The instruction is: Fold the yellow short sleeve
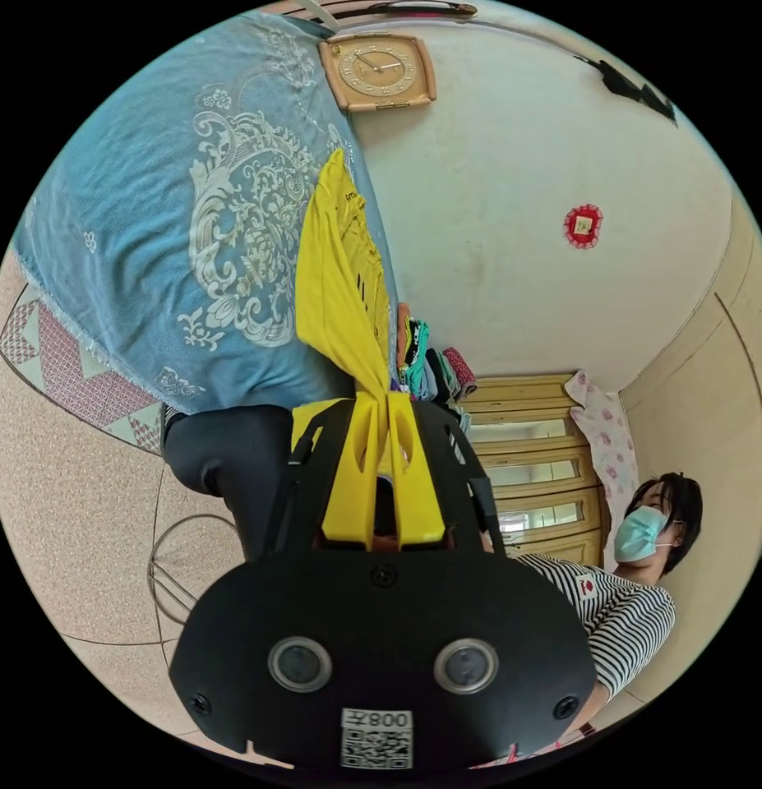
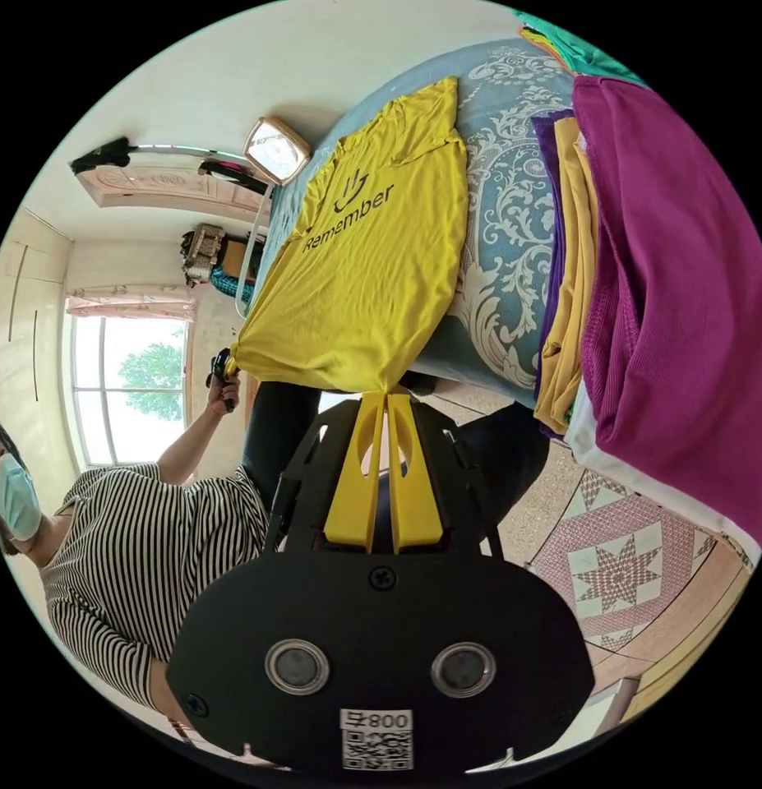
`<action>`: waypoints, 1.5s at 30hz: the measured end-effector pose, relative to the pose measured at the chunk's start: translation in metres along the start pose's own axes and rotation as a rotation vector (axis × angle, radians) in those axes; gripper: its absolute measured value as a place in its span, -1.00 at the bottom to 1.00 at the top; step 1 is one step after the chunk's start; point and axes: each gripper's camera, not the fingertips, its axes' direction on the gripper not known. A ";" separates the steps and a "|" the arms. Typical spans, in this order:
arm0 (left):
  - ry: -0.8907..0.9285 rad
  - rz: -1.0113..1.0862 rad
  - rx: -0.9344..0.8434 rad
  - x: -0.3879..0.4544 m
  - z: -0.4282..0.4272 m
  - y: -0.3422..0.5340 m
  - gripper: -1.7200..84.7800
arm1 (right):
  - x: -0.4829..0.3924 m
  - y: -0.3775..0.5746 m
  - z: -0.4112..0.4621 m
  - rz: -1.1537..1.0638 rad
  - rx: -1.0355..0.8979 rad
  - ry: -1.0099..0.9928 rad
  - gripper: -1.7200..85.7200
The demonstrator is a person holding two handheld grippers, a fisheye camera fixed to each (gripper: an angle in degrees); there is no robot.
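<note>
Left gripper view, left to right:
- Speckled floor (image 1: 60,477) with a patterned red-and-white panel at the far left
- Blue patterned cover (image 1: 150,246) draped over the supporting surface, white ornamental print on it
- Yellow short sleeve (image 1: 335,279) stretched edge-on along the cover; small dark print on the fabric, too foreshortened to read
- Left gripper (image 1: 387,394): both yellow jaws together, clamped on a gathered corner of the garment
- One square wall clock (image 1: 379,70) above; dial too small to read
- Pile of mixed clothes (image 1: 430,362) just beyond the garment
- One red wall ornament (image 1: 583,225), wooden cabinet (image 1: 528,460) with glass fronts, floral cloth hung beside it
- One person (image 1: 619,608) in a striped top at the right edge

Right gripper view, left to right:
- Window (image 2: 126,386) at the left, with greenery outside
- Hand (image 2: 224,394) holding the left gripper, clamped on the garment's near left corner
- Garment spread flat, front up, on the blue cover; black print reading "Remember" under a small smile mark
- Right gripper (image 2: 386,394): both jaws together, clamped on the near right corner, which is drawn off the cover's edge
- Stack of clothes just beside the garment, apart from it: one purple piece (image 2: 553,246), one mustard piece (image 2: 574,288), one magenta piece (image 2: 676,288) on top
- Star-pattern floor panel (image 2: 619,567) below the stack

Totals: two grippers, one yellow garment, one clock, one person
</note>
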 end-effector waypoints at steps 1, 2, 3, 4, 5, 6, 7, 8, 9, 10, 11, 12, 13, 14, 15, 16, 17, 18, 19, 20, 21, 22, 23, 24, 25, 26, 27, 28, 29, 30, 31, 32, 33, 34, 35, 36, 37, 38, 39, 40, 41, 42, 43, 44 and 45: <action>0.000 0.001 0.001 0.001 0.000 0.001 -0.90 | 0.001 0.003 -0.006 -0.004 0.002 -0.009 -0.96; -0.008 0.003 0.002 0.002 -0.001 0.002 -0.90 | 0.001 0.005 -0.012 -0.008 0.007 -0.015 -0.96; -0.020 0.002 0.003 0.003 -0.001 0.003 -0.90 | 0.001 0.007 -0.015 -0.010 0.009 -0.017 -0.95; -0.025 -0.002 0.004 0.002 -0.001 0.003 -0.90 | 0.002 0.008 -0.020 -0.012 0.017 -0.017 -0.95; -0.032 -0.016 0.011 0.000 -0.002 0.005 -0.90 | 0.003 0.010 -0.022 -0.011 0.017 -0.012 -0.95; -0.030 -0.034 0.022 -0.002 -0.003 0.007 -0.90 | 0.004 0.010 -0.022 -0.008 0.011 -0.004 -0.95; -0.026 -0.043 0.028 -0.004 -0.003 0.007 -0.90 | 0.007 0.012 -0.018 -0.001 -0.006 0.032 -0.95; -0.027 -0.060 0.040 -0.007 -0.003 0.010 -0.90 | 0.011 0.014 -0.011 0.009 -0.032 0.065 -0.94; -0.034 -0.074 0.050 -0.008 -0.002 0.012 -0.90 | 0.014 0.015 -0.008 0.013 -0.045 0.078 -0.94; -0.037 -0.079 0.051 -0.009 -0.002 0.012 -0.90 | 0.021 0.017 0.000 0.026 -0.061 0.095 -0.93; -0.045 -0.092 0.050 -0.011 0.000 0.014 -0.90 | 0.028 0.021 0.005 0.037 -0.060 0.101 -0.92; -0.059 -0.105 0.050 -0.012 0.002 0.015 -0.90 | 0.032 0.023 0.007 0.044 -0.053 0.101 -0.91; -0.065 -0.109 0.047 -0.012 0.003 0.016 -0.90 | 0.040 0.027 0.009 0.061 -0.035 0.096 -0.89; -0.078 -0.113 0.039 -0.012 0.005 0.017 -0.90 | 0.050 0.031 0.011 0.088 -0.026 0.090 -0.86; -0.095 -0.118 0.031 -0.012 0.007 0.017 -0.90 | 0.055 0.033 0.013 0.102 -0.023 0.087 -0.84; -0.101 -0.120 0.027 -0.012 0.008 0.017 -0.90 | 0.063 0.037 0.014 0.114 -0.010 0.070 -0.83; -0.112 -0.127 0.023 -0.013 0.009 0.017 -0.90 | 0.070 0.042 0.015 0.123 0.009 0.042 -0.82; -0.121 -0.134 0.024 -0.013 0.011 0.017 -0.90 | 0.074 0.044 0.015 0.127 0.017 0.024 -0.81; -0.125 -0.136 0.024 -0.013 0.011 0.018 -0.90 | 0.081 0.048 0.016 0.141 0.029 -0.017 -0.80; -0.130 -0.139 0.025 -0.012 0.013 0.018 -0.90 | 0.089 0.053 0.017 0.161 0.045 -0.057 -0.79; -0.137 -0.142 0.024 -0.012 0.016 0.018 -0.90 | 0.093 0.056 0.018 0.171 0.054 -0.083 -0.78; -0.140 -0.144 0.024 -0.012 0.017 0.018 -0.90 | 0.101 0.062 0.018 0.191 0.081 -0.149 -0.78; -0.145 -0.149 0.022 -0.012 0.019 0.019 -0.90 | 0.109 0.068 0.016 0.212 0.122 -0.217 -0.78; -0.148 -0.156 0.024 -0.013 0.021 0.020 -0.90 | 0.113 0.072 0.014 0.220 0.146 -0.245 -0.78; -0.149 -0.160 0.024 -0.013 0.022 0.020 -0.90 | 0.118 0.079 0.010 0.229 0.199 -0.288 -0.78; -0.150 -0.165 0.025 -0.014 0.024 0.021 -0.90 | 0.121 0.086 0.006 0.233 0.245 -0.323 -0.78; -0.153 -0.168 0.026 -0.015 0.026 0.022 -0.90 | 0.122 0.089 0.005 0.232 0.263 -0.337 -0.77; -0.154 -0.170 0.025 -0.015 0.026 0.022 -0.90 | 0.123 0.094 0.004 0.229 0.284 -0.354 -0.77; -0.157 -0.175 0.024 -0.017 0.027 0.023 -0.90 | 0.123 0.096 0.006 0.228 0.276 -0.358 -0.76; -0.159 -0.181 0.025 -0.019 0.028 0.024 -0.90 | 0.122 0.096 0.009 0.229 0.265 -0.358 -0.76; -0.160 -0.184 0.025 -0.020 0.028 0.024 -0.90 | 0.122 0.097 0.013 0.231 0.251 -0.355 -0.75; -0.160 -0.190 0.026 -0.021 0.028 0.026 -0.90 | 0.121 0.097 0.017 0.237 0.247 -0.367 -0.74; -0.160 -0.195 0.028 -0.023 0.029 0.027 -0.90 | 0.121 0.097 0.019 0.235 0.248 -0.381 -0.74; -0.159 -0.197 0.029 -0.023 0.029 0.028 -0.90 | 0.119 0.098 0.022 0.235 0.260 -0.402 -0.74; -0.156 -0.197 0.030 -0.024 0.029 0.029 -0.90 | 0.116 0.098 0.024 0.228 0.267 -0.415 -0.74; -0.151 -0.197 0.030 -0.025 0.029 0.031 -0.90 | 0.114 0.098 0.025 0.224 0.269 -0.417 -0.74; -0.148 -0.198 0.031 -0.026 0.029 0.031 -0.90 | 0.110 0.098 0.027 0.218 0.270 -0.410 -0.74; -0.143 -0.199 0.034 -0.026 0.029 0.033 -0.90 | 0.106 0.099 0.028 0.211 0.277 -0.408 -0.73; -0.137 -0.197 0.037 -0.027 0.029 0.034 -0.90 | 0.104 0.100 0.028 0.209 0.285 -0.410 -0.73; -0.133 -0.196 0.039 -0.027 0.029 0.034 -0.90 | 0.100 0.103 0.028 0.206 0.308 -0.417 -0.73; -0.123 -0.195 0.042 -0.028 0.029 0.035 -0.90 | 0.096 0.106 0.028 0.202 0.329 -0.420 -0.72; -0.113 -0.195 0.043 -0.028 0.029 0.036 -0.90 | 0.094 0.107 0.028 0.199 0.336 -0.420 -0.72; -0.109 -0.193 0.042 -0.028 0.029 0.037 -0.90 | 0.090 0.109 0.030 0.195 0.337 -0.414 -0.72; -0.106 -0.190 0.040 -0.029 0.029 0.038 -0.90 | 0.087 0.109 0.035 0.195 0.318 -0.397 -0.71; -0.106 -0.189 0.038 -0.029 0.029 0.039 -0.90 | 0.085 0.109 0.038 0.196 0.303 -0.383 -0.71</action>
